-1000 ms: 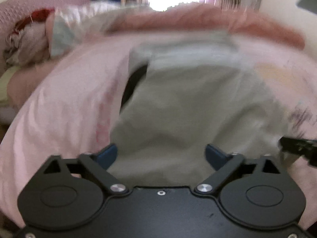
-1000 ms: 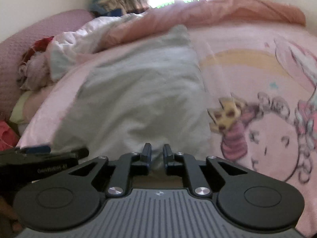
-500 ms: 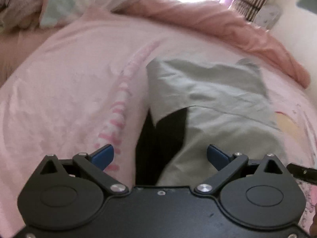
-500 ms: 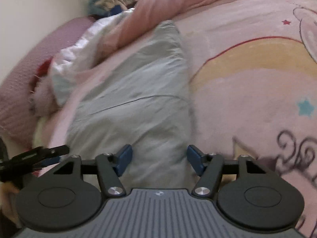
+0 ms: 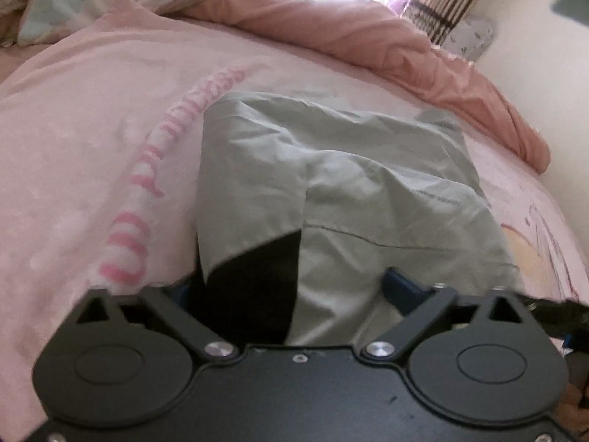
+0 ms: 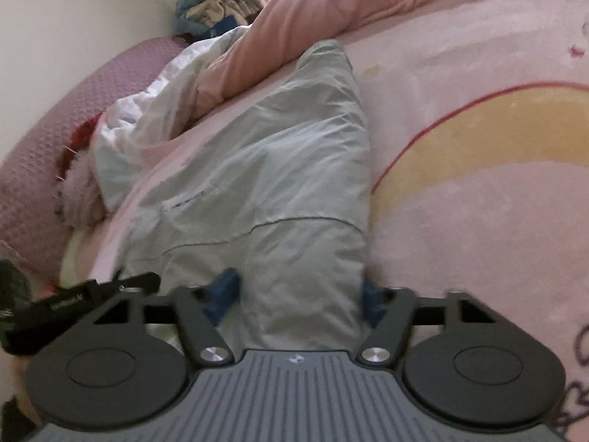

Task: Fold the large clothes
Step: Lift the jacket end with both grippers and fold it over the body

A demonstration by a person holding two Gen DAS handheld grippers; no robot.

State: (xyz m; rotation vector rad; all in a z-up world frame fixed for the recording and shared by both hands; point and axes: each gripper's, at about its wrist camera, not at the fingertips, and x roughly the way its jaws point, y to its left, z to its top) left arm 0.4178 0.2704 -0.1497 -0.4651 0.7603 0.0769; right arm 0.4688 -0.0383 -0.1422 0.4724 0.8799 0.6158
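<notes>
A pale grey-green garment with a black lining lies part-folded on the pink printed bed sheet. My left gripper is low over its near edge. Its jaws are closing, with the black lining and a grey flap between them, and the pads are not pressing on the cloth. In the right wrist view the same garment runs away from me. My right gripper straddles its near end. Those jaws are closing too, and the blue fingertips flank the cloth loosely. The left gripper shows at the left.
A rolled salmon-pink quilt lies along the far side of the bed. White bedding and a purple quilted headboard are to the left. Striped curtains and a pale wall stand behind.
Both grippers have moved in close to the garment's near edge. The right gripper went from shut to open, then narrowed around the cloth. The left jaws have narrowed a little.
</notes>
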